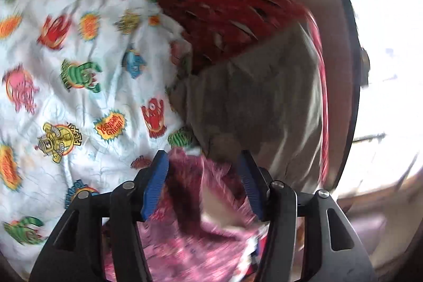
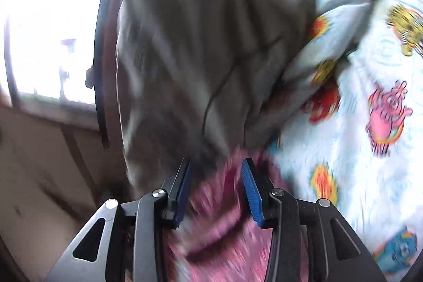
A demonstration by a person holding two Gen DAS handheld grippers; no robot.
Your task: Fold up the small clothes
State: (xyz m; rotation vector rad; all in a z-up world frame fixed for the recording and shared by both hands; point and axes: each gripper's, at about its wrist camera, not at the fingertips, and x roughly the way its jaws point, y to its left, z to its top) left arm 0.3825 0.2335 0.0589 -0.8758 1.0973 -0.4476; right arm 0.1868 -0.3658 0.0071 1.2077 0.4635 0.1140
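Both my views are wrist fisheyes looking forward and down along the fingers, very close to the cloth. Left wrist cam: left gripper (image 1: 205,157) at bottom centre, cartoon-print sheet (image 1: 79,57) filling the left of frame, bright window (image 1: 383,70) at right. Right wrist cam: right gripper (image 2: 215,165) at bottom centre, window at left, sheet at right. Shared: pink garment (image 1: 201,202) under both, grey garment (image 1: 259,102) ahead. Both frames are motion-blurred.
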